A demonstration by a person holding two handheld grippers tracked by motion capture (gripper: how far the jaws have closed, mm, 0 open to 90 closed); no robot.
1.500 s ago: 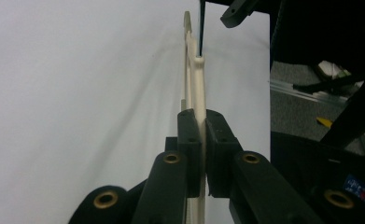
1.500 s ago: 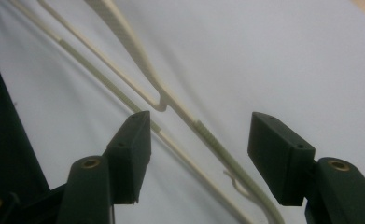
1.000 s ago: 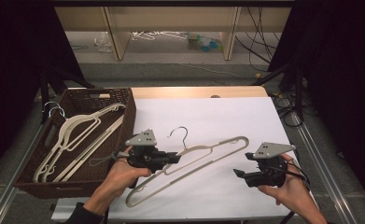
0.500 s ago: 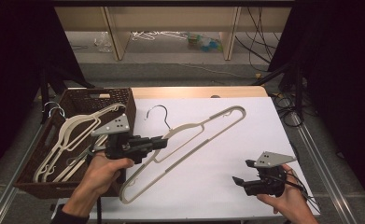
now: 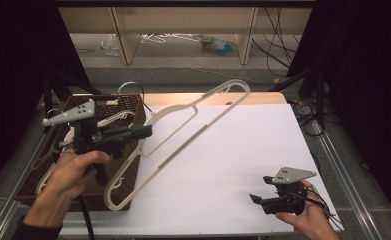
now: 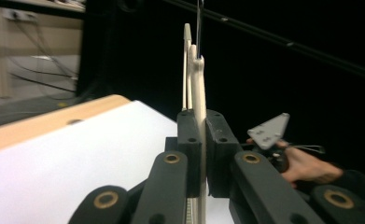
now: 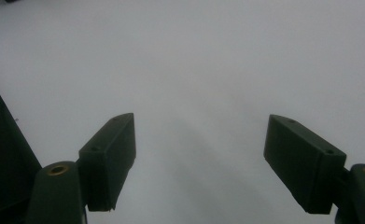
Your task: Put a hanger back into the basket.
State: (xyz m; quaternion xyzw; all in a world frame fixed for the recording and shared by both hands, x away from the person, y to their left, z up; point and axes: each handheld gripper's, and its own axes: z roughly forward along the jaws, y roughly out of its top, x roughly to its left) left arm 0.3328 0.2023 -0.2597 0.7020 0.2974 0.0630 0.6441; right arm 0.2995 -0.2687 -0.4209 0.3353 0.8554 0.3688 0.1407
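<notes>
We see the left gripper (image 5: 142,132) clamped on a cream hanger (image 5: 193,125) lifted beside the basket (image 5: 133,100), while the right gripper (image 7: 199,158) hangs spread over bare white table (image 5: 243,160).

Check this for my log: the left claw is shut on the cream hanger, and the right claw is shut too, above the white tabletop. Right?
Not quite. The right claw is open, as the right gripper view shows: jaws wide apart above the white tabletop. The left claw is indeed shut on the cream hanger.

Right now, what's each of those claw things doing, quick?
Left gripper: shut on the cream hanger, held up off the white table.
Right gripper: open, holding nothing, low over the table.
</notes>
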